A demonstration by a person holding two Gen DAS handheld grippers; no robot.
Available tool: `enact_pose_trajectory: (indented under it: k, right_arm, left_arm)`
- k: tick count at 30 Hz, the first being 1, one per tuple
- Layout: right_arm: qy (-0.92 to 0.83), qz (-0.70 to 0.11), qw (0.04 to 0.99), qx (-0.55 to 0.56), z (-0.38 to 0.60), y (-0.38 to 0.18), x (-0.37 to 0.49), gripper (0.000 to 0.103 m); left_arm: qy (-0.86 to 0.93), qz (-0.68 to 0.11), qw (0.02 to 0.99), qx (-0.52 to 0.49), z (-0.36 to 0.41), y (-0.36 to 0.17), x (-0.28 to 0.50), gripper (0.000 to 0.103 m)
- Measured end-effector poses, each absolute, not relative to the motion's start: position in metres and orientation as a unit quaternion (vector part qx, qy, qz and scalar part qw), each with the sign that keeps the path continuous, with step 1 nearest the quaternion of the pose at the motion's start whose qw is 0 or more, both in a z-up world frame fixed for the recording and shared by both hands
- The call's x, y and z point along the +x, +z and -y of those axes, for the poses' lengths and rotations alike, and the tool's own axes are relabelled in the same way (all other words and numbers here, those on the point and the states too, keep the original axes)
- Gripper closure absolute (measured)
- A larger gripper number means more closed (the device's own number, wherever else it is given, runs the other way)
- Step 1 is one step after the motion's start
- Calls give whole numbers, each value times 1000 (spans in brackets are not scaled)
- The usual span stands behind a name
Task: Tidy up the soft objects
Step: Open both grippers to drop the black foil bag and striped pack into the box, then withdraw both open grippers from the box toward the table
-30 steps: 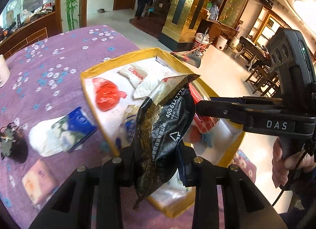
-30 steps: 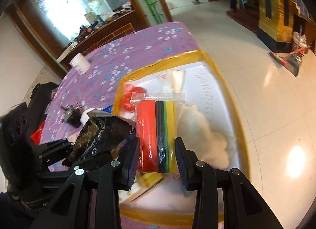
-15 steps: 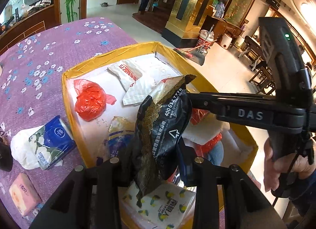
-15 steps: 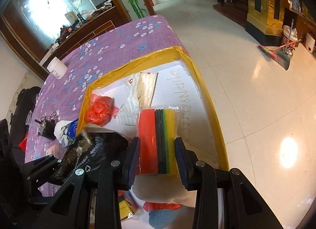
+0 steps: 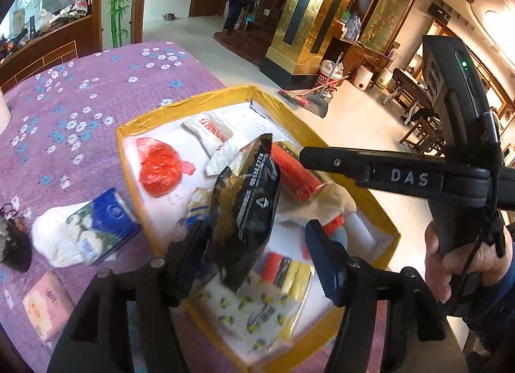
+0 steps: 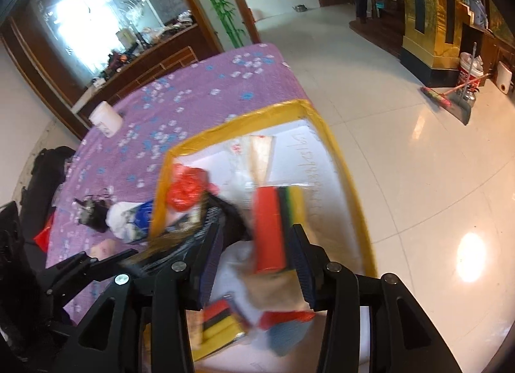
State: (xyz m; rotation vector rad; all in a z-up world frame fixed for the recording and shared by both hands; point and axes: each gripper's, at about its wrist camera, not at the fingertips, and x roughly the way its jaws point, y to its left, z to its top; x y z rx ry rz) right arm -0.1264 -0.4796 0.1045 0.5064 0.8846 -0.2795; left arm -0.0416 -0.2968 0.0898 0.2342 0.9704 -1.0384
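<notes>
While both tools open, one black packet (image 5: 244,212), one yellow-rimmed box (image 5: 180,106).

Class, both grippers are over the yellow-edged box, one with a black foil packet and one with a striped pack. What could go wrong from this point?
1. The left gripper is opening around the black foil packet, which stands upright and may tip against the box's near rim rather than lie flat.
2. The right gripper is opening around the striped pack; both items could drop onto the same crowded spot and pile up.
3. The two grippers are close together and might collide.
</notes>
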Motion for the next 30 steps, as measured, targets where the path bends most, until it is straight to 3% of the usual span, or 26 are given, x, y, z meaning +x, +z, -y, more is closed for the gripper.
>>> enact_pose_trajectory:
  k: [13,26,30]
  right_arm:
    - [-45,-434,868,238,389,109,-105,51]
    - [44,-512,843,159,285,61,-62,31]
    - [28,-532,836,131,271,44,-44,25]
  left_arm:
    - [-436,-445,777,90,196,97,-35,41]
    - [-334,-482,809,37,71,72,-10,38]
    - [-320,-475,819,40,53,75,-5,25]
